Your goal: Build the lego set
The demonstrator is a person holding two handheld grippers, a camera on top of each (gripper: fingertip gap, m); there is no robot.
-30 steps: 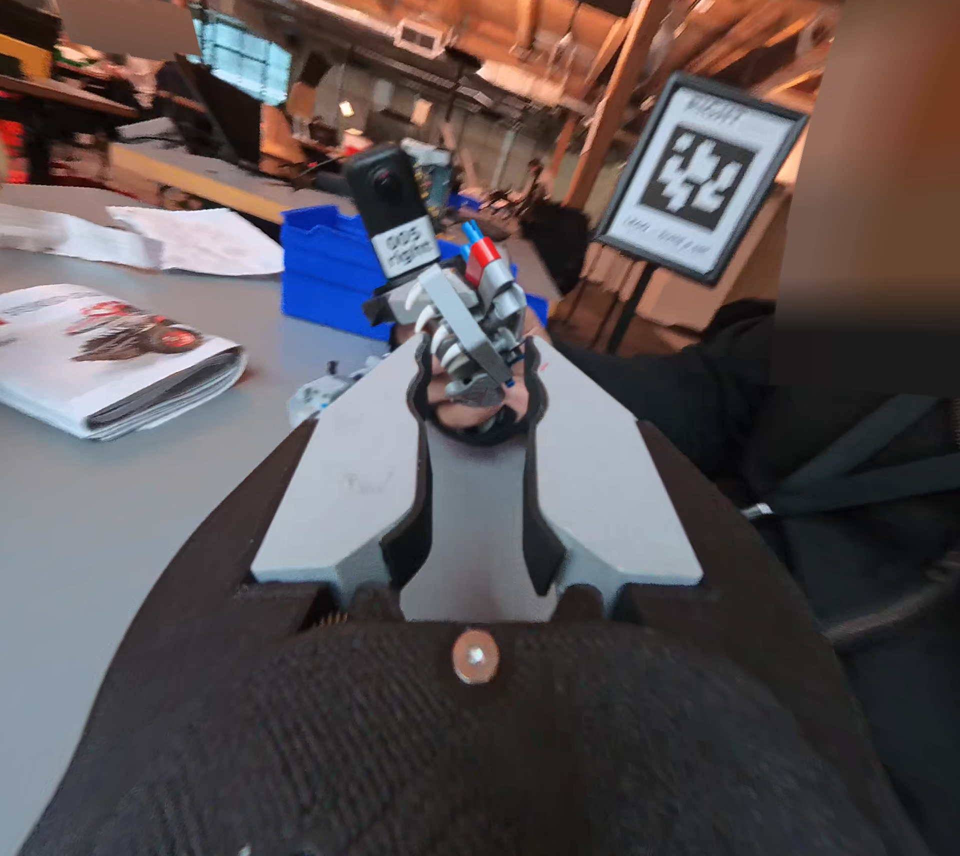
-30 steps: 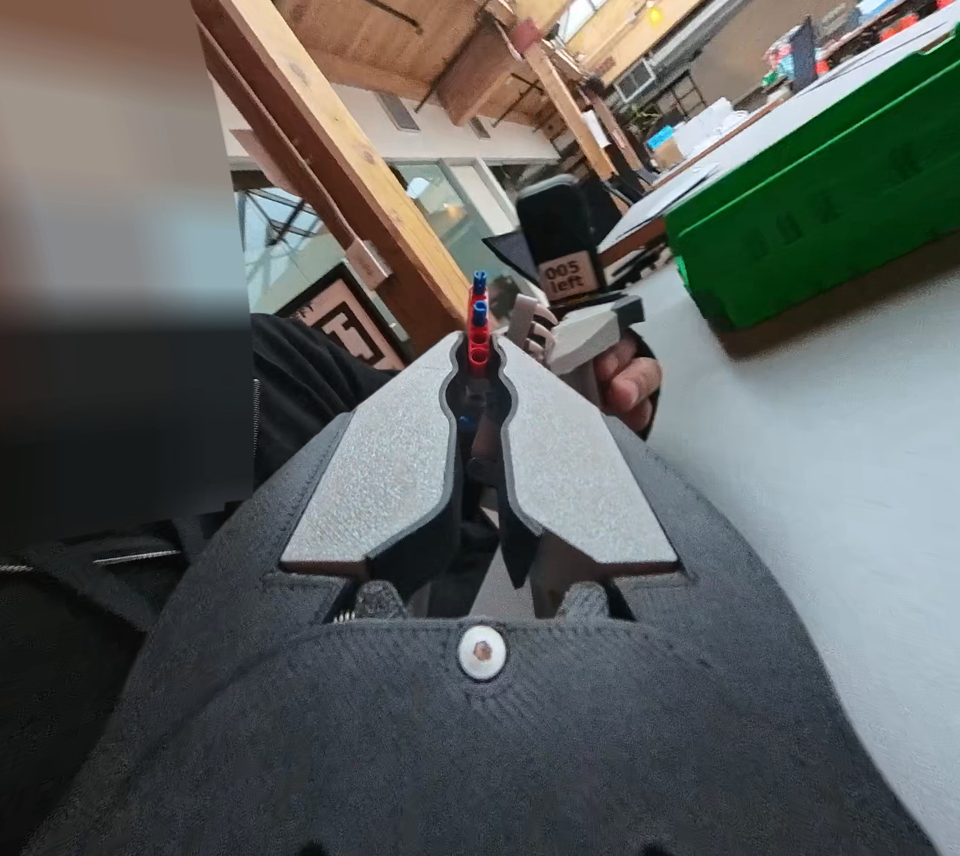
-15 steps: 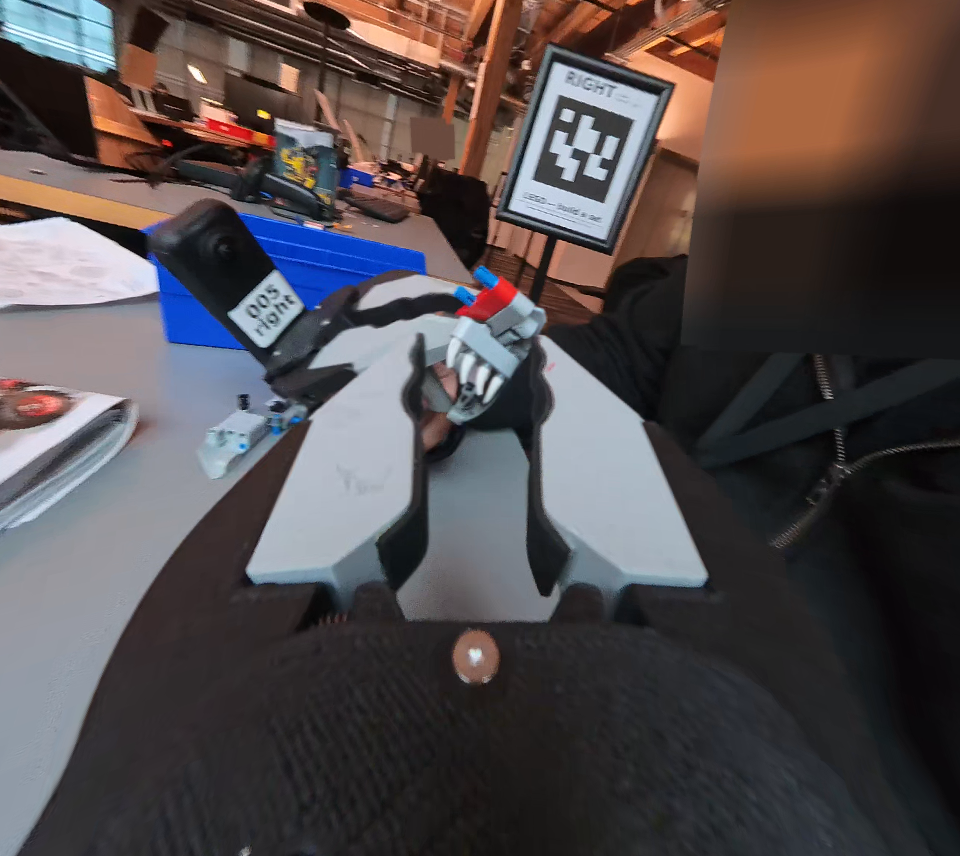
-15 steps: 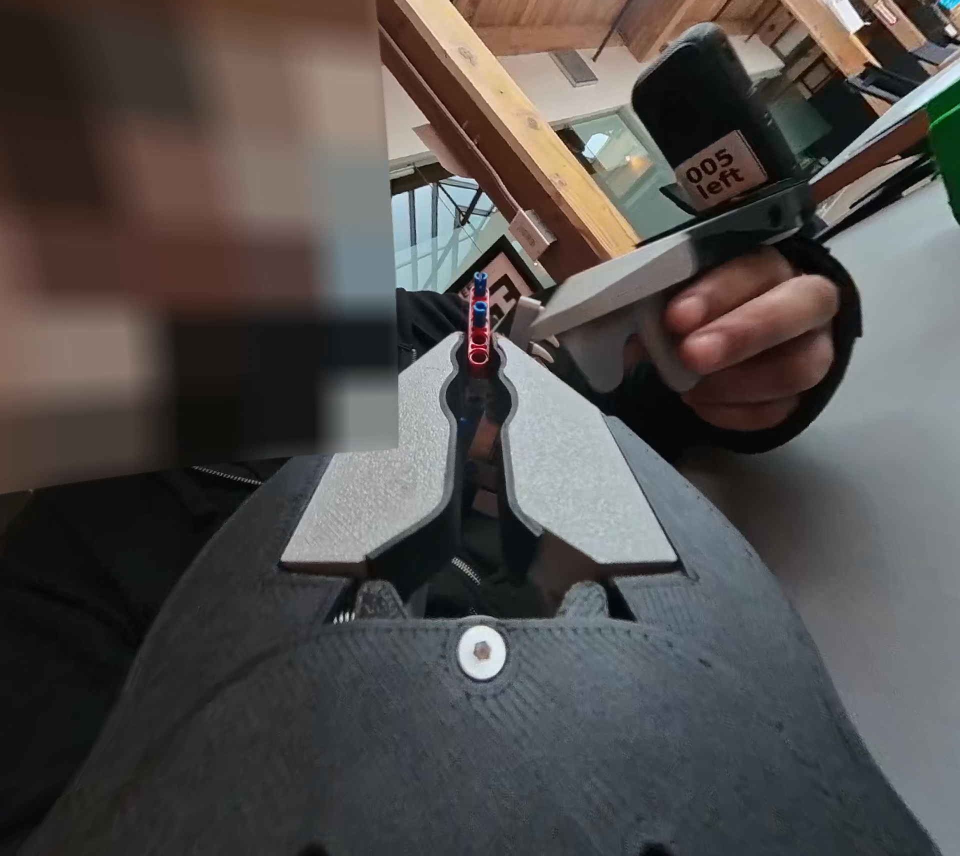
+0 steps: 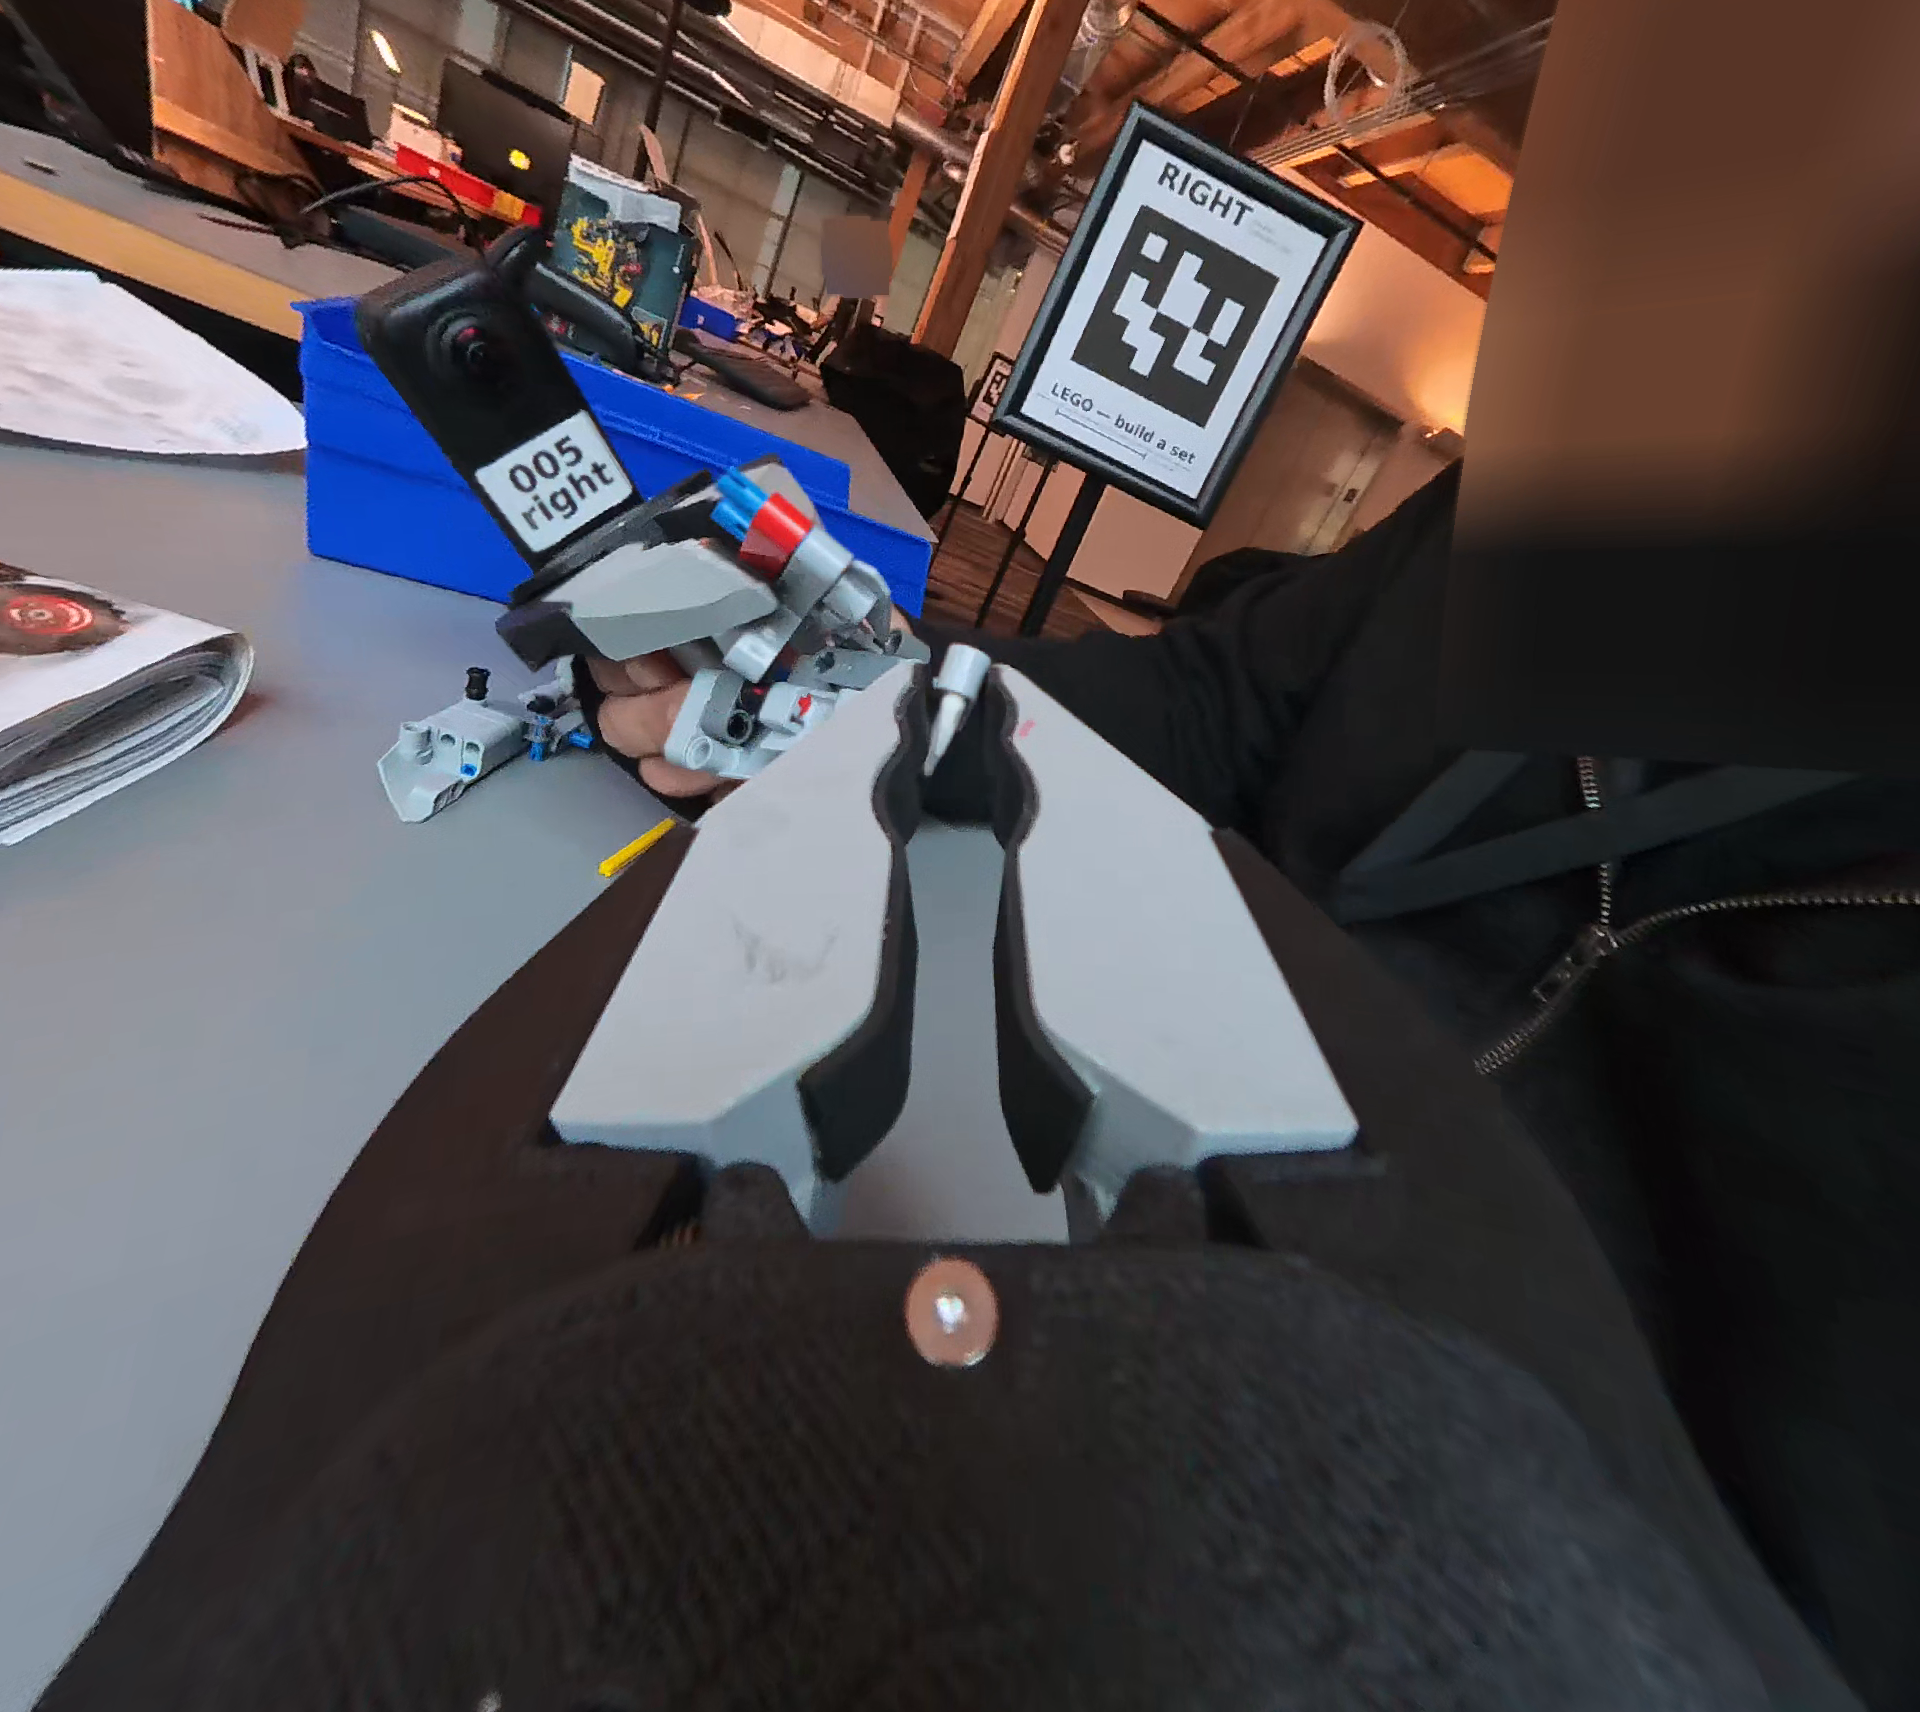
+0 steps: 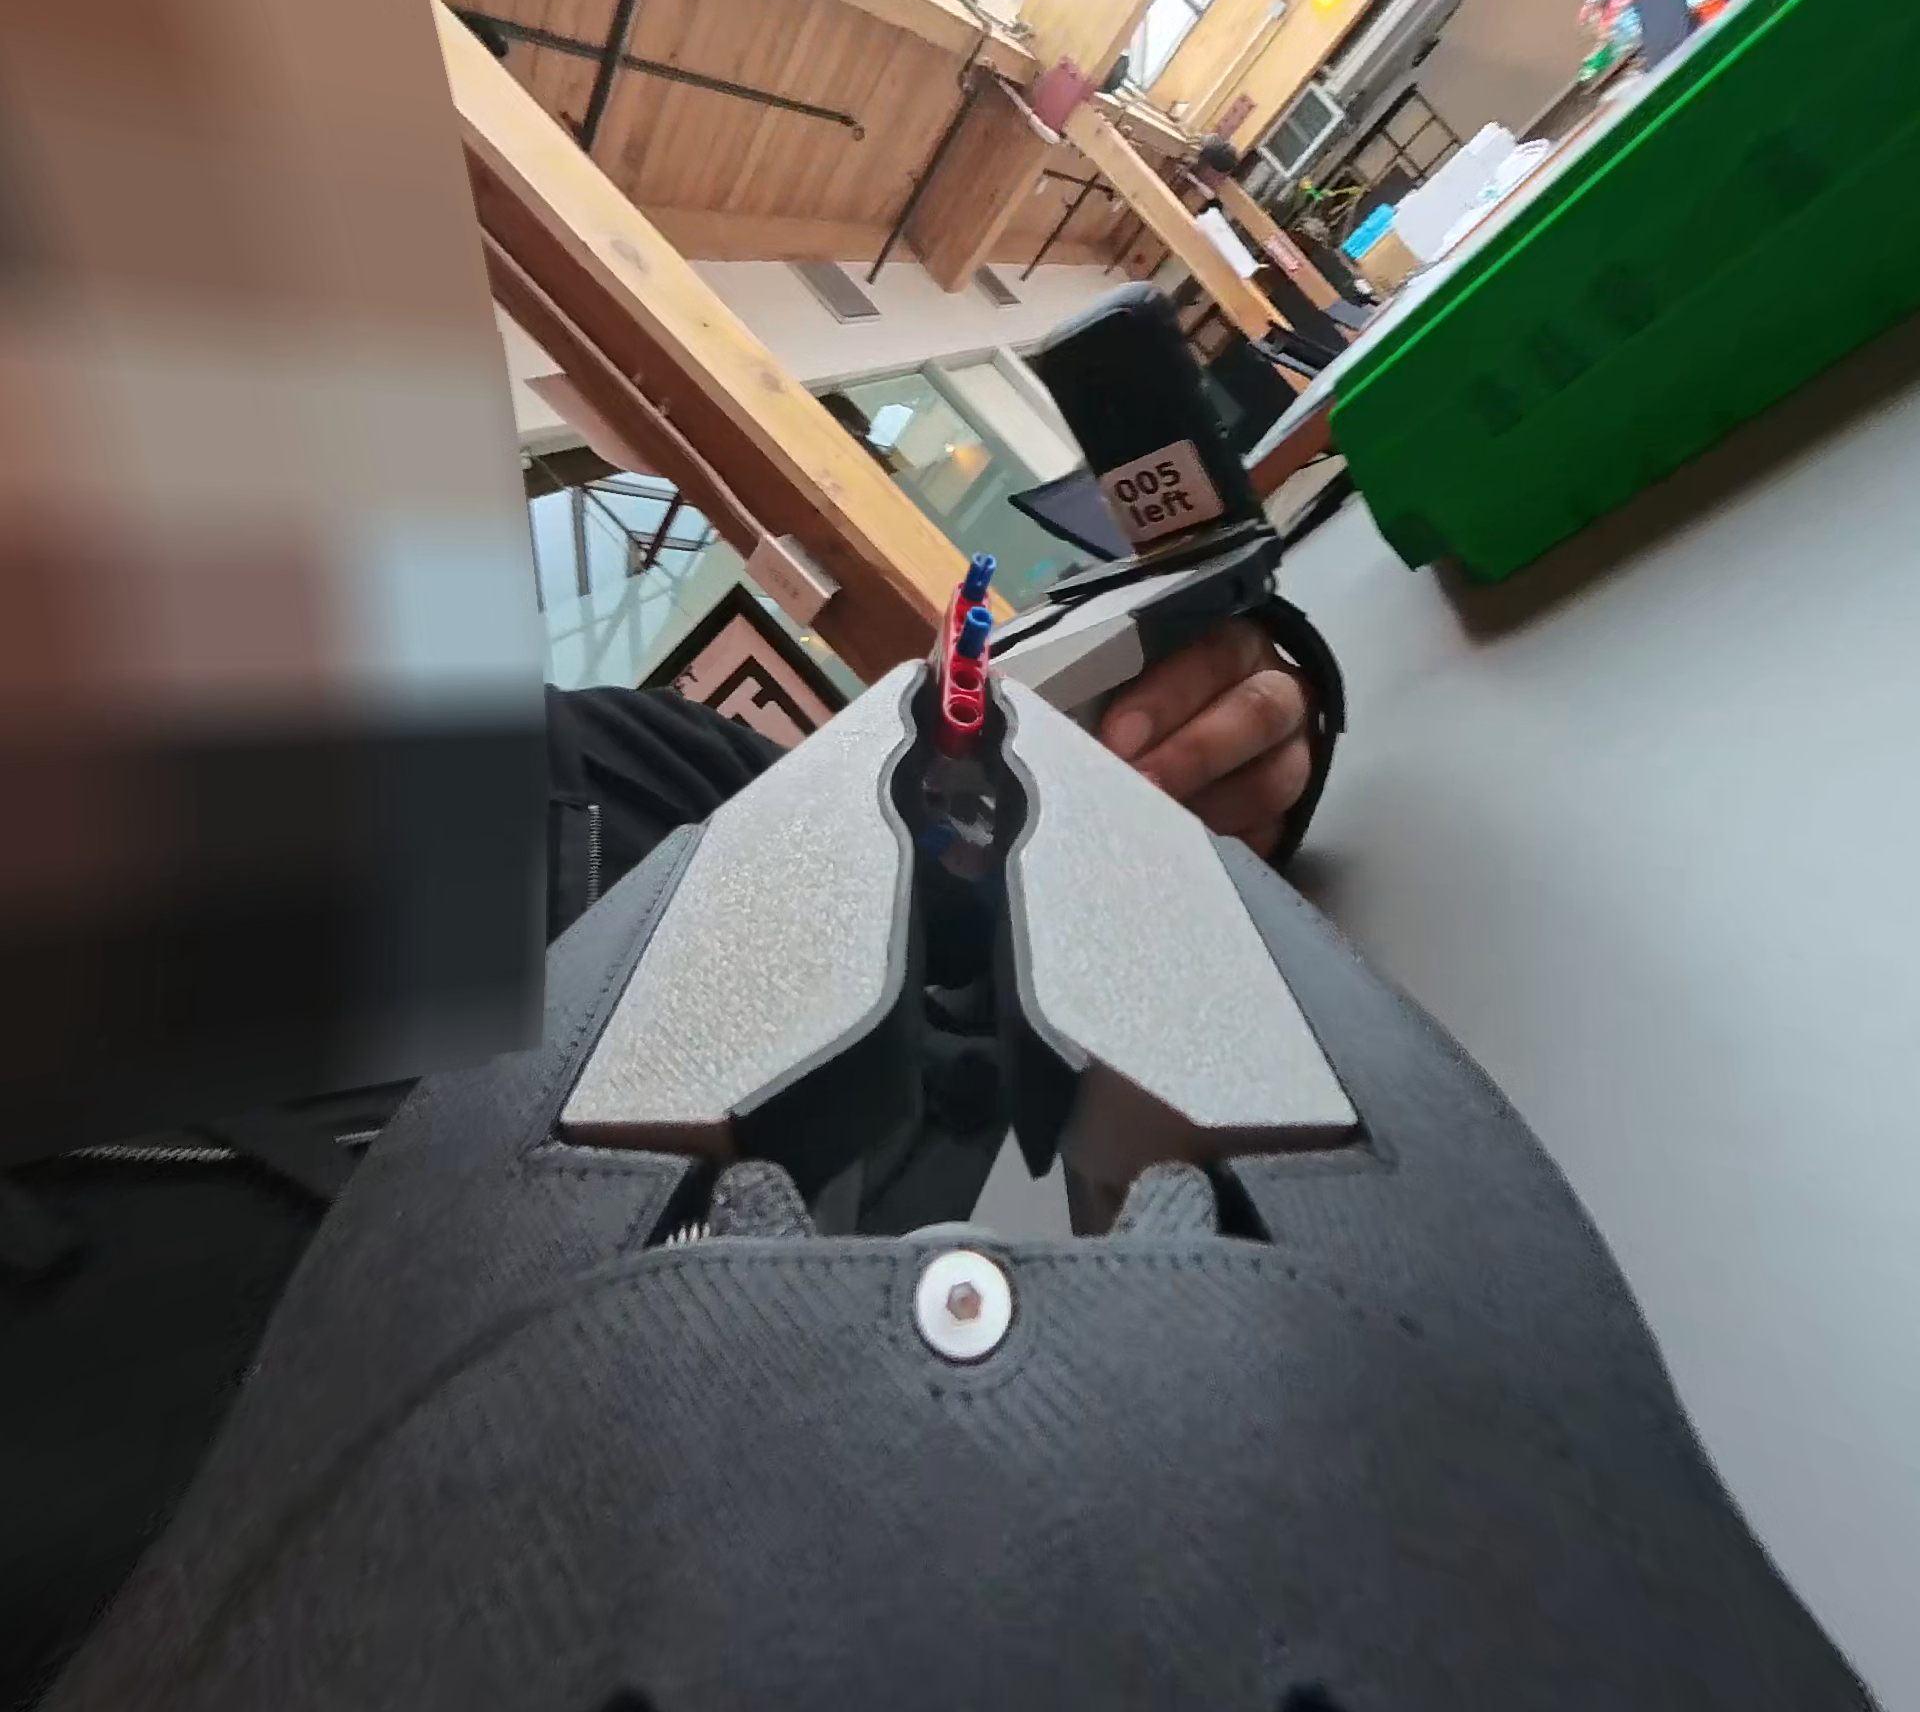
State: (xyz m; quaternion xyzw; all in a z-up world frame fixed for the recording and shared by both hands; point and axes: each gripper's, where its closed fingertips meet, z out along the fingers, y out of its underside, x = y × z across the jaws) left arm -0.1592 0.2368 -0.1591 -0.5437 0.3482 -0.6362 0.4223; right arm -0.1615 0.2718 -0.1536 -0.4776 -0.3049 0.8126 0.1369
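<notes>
- Gripping a small white claw-shaped piece at their tips, the left tongs are seen at centre frame in the left wrist view, drawn narrow around it.
- A grey lego assembly with a red and blue end is held in the right tongs, just left of the white piece; whether the two parts touch cannot be told.
- Clamped between the right tongs in the right wrist view is a red beam with blue pins, at centre frame.
- Loose grey lego parts and a yellow stick are seen on the grey tabletop, left of centre.
- A blue bin is seen behind them, a folded booklet at the left edge, and a framed sign at upper right.
- A green bin is seen at the right edge of the right wrist view.
</notes>
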